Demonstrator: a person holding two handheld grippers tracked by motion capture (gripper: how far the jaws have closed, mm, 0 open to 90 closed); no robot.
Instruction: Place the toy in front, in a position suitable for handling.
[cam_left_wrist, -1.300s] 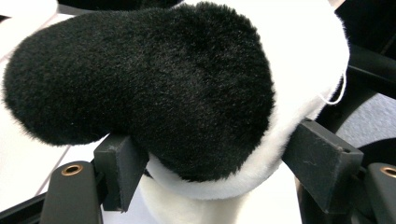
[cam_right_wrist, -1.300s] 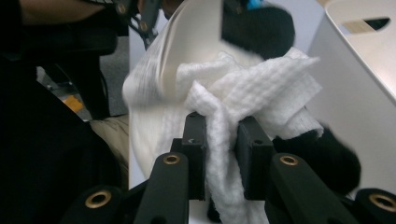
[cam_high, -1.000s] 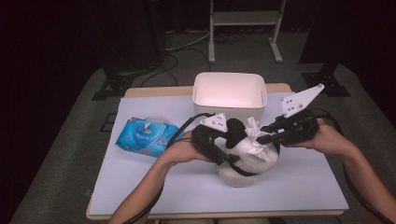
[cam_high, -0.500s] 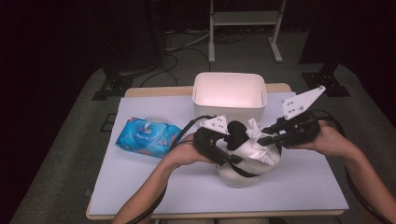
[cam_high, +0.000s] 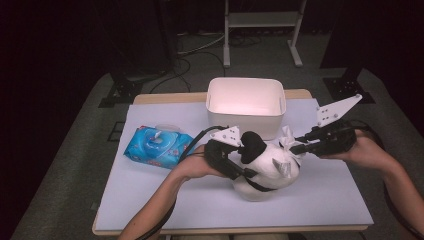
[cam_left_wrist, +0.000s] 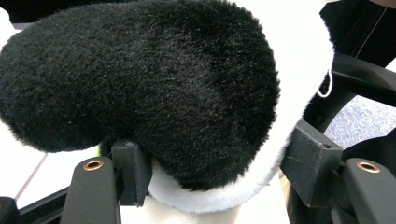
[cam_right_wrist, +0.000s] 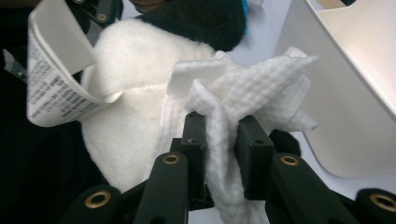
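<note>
Left gripper (cam_high: 244, 150) newly tightened on plush toy (cam_high: 265, 172)

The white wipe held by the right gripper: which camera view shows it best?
The right gripper view: the white wipe sits crumpled and close, pinched between the right gripper jaws, against the plush toy. In the high view the wipe is a small white bunch. The left gripper view shows black fur instead.

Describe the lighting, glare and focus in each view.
High view: dark surroundings, table brightly lit, white bin glows overexposed, slightly soft. Left gripper view: black plush part sharp, white background blown out. Right gripper view: wipe between the jaws crisp, bin wall bright, tag print slightly blurred.
</note>
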